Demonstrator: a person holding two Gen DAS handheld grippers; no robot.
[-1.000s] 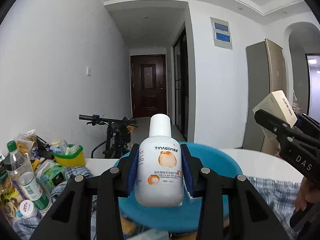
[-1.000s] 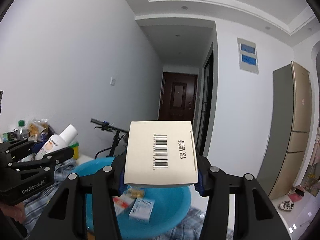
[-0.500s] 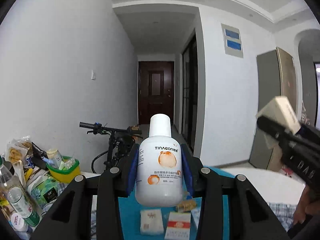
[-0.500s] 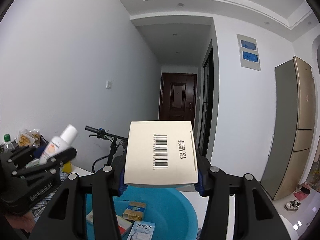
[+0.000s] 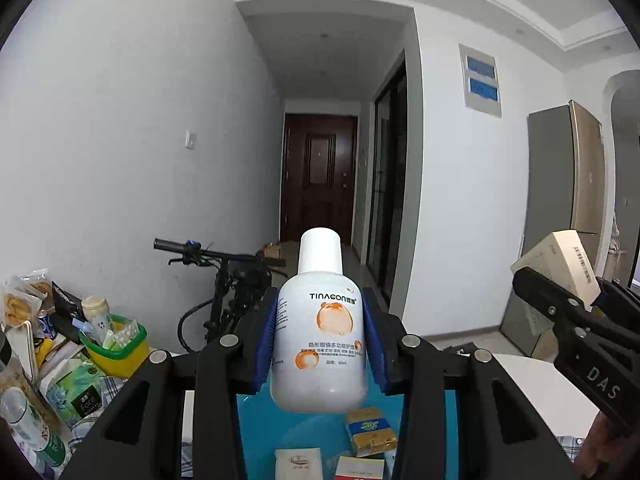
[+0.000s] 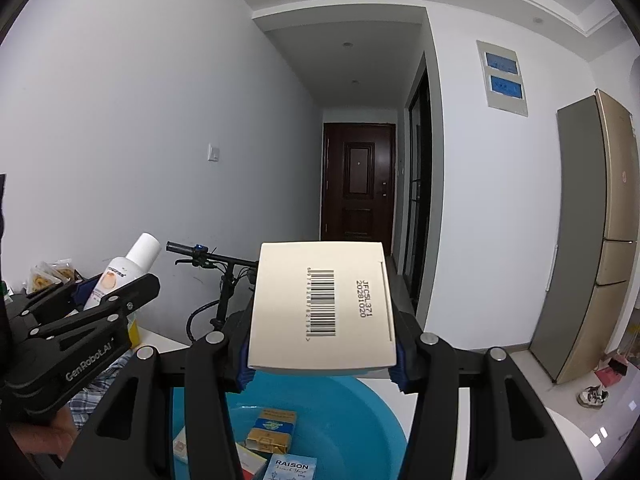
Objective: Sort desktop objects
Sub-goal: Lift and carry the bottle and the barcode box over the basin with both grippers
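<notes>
Your left gripper [image 5: 320, 344] has its jaws clamped on the flanks of a white contact-lens solution bottle [image 5: 319, 336], cap up and upright. Your right gripper [image 6: 322, 356] has its jaws clamped on the two side edges of a cream carton [image 6: 320, 308], barcode face toward the camera.

Take the blue basin [image 6: 352, 404] as the reference. The bottle hangs above the basin's near-left part; the carton hangs above its near edge, to the right of the bottle and apart from it. Inside the basin lie several small packs, among them a gold-and-blue pack [image 6: 272, 430] and a blue pack printed RAISON [image 6: 294, 468]. The basin rests on the white worktop [image 5: 532, 376]. To the left of the basin stands unsorted clutter: a yellow-green tub [image 5: 116, 344], snack bags [image 5: 24, 304] and a water bottle [image 5: 28, 420].

Step in hand, by judgement: both loads are in transport to the basin; neither is deposited yet.

Next move calls for:
1. Lower each load into the basin.
2. Choose a bare patch of basin floor, clear of the packs already there.
3. Keep the two grippers apart during descent.
4. Spread the jaws only once the load is close to the floor; the upright bottle is likely to topple or roll.
</notes>
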